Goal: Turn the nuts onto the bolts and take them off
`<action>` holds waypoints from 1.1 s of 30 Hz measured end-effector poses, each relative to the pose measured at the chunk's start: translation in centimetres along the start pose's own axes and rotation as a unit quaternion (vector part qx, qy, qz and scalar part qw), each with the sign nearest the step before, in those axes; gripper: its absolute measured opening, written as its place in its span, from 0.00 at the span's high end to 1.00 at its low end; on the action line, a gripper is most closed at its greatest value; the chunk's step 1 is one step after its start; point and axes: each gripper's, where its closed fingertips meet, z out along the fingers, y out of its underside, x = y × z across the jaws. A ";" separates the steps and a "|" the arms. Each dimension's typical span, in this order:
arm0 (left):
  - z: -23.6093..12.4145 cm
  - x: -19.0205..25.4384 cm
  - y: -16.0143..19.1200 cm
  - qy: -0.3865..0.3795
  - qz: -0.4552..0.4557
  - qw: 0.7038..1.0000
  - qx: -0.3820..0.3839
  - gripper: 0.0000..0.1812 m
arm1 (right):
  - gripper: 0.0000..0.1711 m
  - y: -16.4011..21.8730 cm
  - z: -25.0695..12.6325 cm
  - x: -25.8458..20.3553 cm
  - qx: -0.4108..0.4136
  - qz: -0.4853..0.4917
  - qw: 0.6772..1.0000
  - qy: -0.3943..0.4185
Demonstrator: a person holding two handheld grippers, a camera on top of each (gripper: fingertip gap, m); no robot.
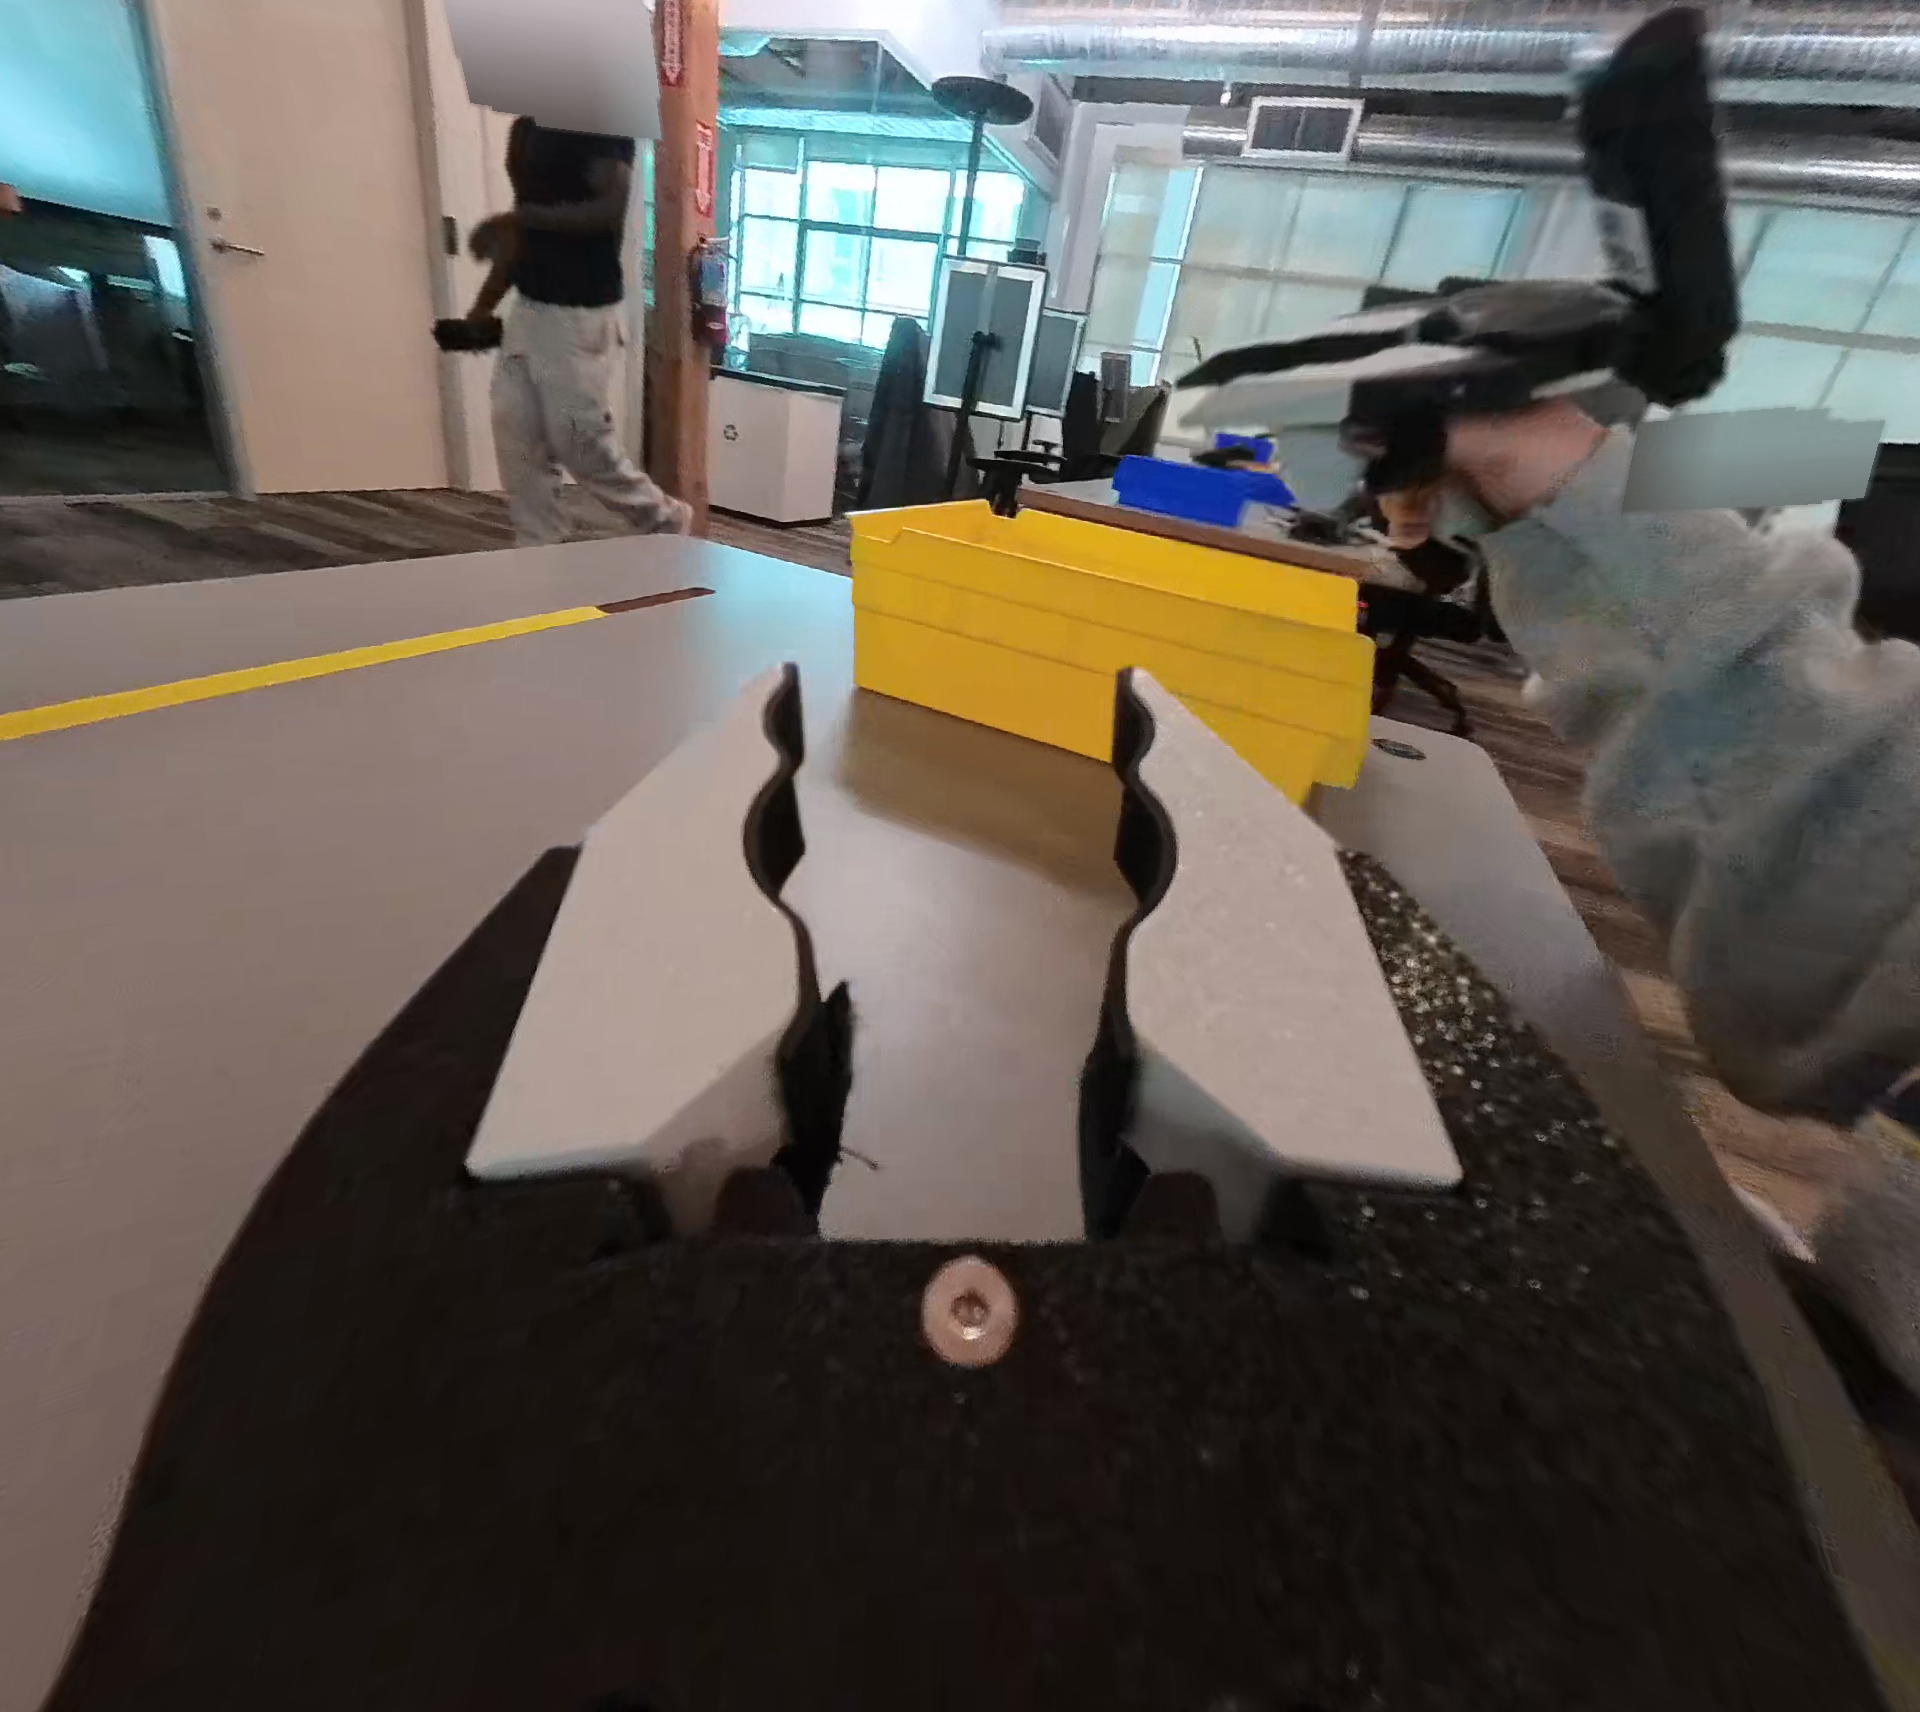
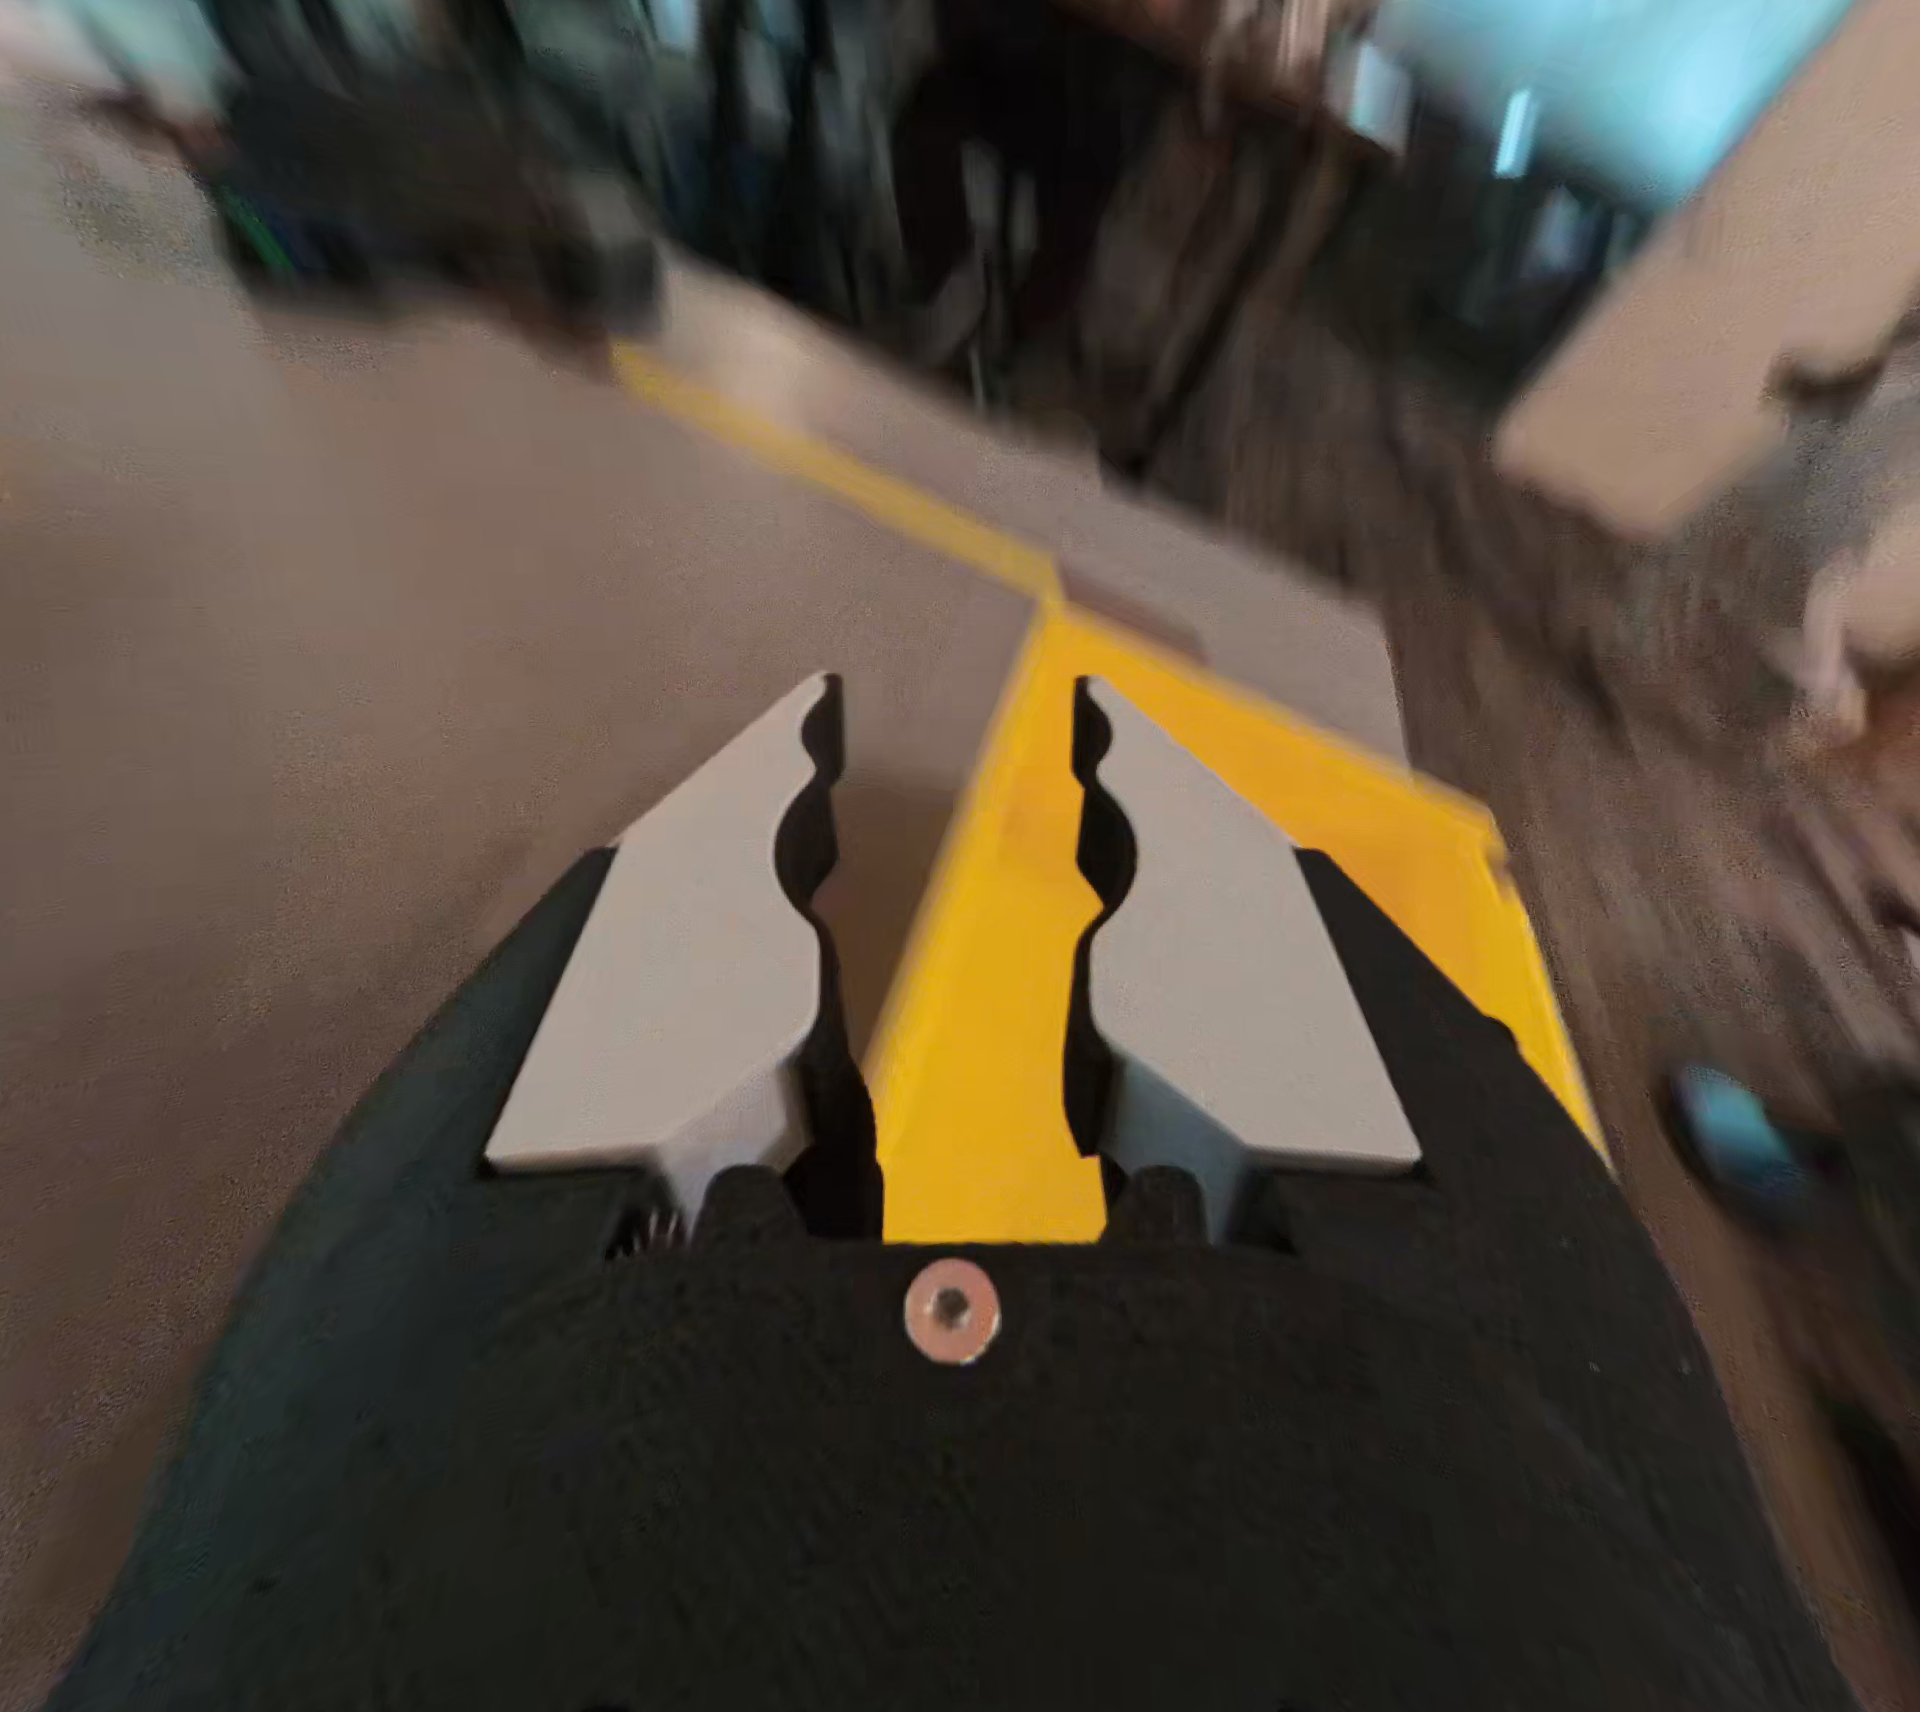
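A yellow bin (image 1: 1101, 623) stands on the grey table (image 1: 312, 883), just beyond my left gripper (image 1: 961, 686), which is open and empty and sits low over the table. My right gripper (image 2: 956, 691) is open and empty, above the bin's (image 2: 997, 987) near wall; this view is blurred by motion. In the left wrist view the right gripper (image 1: 1205, 379) is held in the air above and right of the bin by a hand in a light sleeve (image 1: 1714, 727). No nuts or bolts show; the bin's inside is hidden.
A yellow tape line (image 1: 301, 670) crosses the table to the left. A person (image 1: 566, 353) walks across the floor at the back left. Another table with blue bins (image 1: 1195, 483) stands behind. The table's right edge (image 1: 1538, 862) is close to the bin.
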 end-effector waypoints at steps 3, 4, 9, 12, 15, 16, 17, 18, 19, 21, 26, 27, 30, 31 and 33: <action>-0.3 -1.4 -0.4 -0.050 0.014 0.999 0.014 0.65 | 0.79 -5.8 1.3 -7.4 0.226 0.028 0.973 -0.039; -0.4 -1.8 -0.6 -0.062 0.017 0.998 0.019 0.63 | 0.78 -6.0 2.3 -9.8 0.264 0.032 0.963 -0.053; -1.2 -2.8 -1.8 -0.102 0.037 0.993 0.049 0.56 | 0.75 -3.8 4.9 -16.9 0.335 0.012 0.940 -0.058; -1.6 -3.0 -2.7 -0.123 0.062 0.988 0.067 0.51 | 0.71 -3.1 4.7 -18.7 0.346 -0.017 0.935 -0.072; -2.2 -3.1 -4.6 -0.165 0.131 0.973 0.099 0.41 | 0.63 -2.8 5.6 -18.6 0.330 -0.018 0.941 -0.069; -2.6 -2.7 -5.7 -0.174 0.161 0.964 0.117 0.41 | 0.58 -2.8 5.8 -18.5 0.330 -0.013 0.941 -0.068; -3.1 -2.1 -7.0 -0.181 0.185 0.956 0.139 0.40 | 0.53 -2.7 5.9 -18.3 0.328 -0.010 0.942 -0.066; -3.7 -1.4 -8.5 -0.187 0.202 0.948 0.162 0.37 | 0.47 -2.7 6.0 -18.2 0.328 -0.005 0.943 -0.063; -4.4 -0.8 -9.9 -0.191 0.214 0.941 0.179 0.32 | 0.44 -2.8 6.0 -18.0 0.328 -0.001 0.943 -0.060; -5.5 0.2 -12.6 -0.194 0.239 0.933 0.187 0.26 | 0.33 -2.9 6.2 -17.8 0.328 0.006 0.943 -0.054; -9.6 -1.4 -17.4 -0.247 0.281 0.922 0.103 0.13 | 0.19 -2.8 7.1 -18.0 0.316 -0.007 0.948 -0.040; -10.9 -2.3 -18.1 -0.261 0.291 0.916 0.086 0.12 | 0.19 -2.8 7.2 -18.0 0.316 -0.011 0.948 -0.037; -15.1 -6.5 -18.5 -0.310 0.283 0.907 -0.007 0.12 | 0.18 -2.7 7.8 -18.2 0.309 -0.019 0.950 -0.027; -16.5 -8.1 -18.1 -0.321 0.273 0.906 -0.046 0.12 | 0.18 -2.6 7.9 -18.4 0.307 -0.020 0.951 -0.025; -19.2 -11.1 -17.3 -0.335 0.258 0.899 -0.112 0.12 | 0.18 -2.5 8.2 -18.5 0.301 -0.022 0.953 -0.023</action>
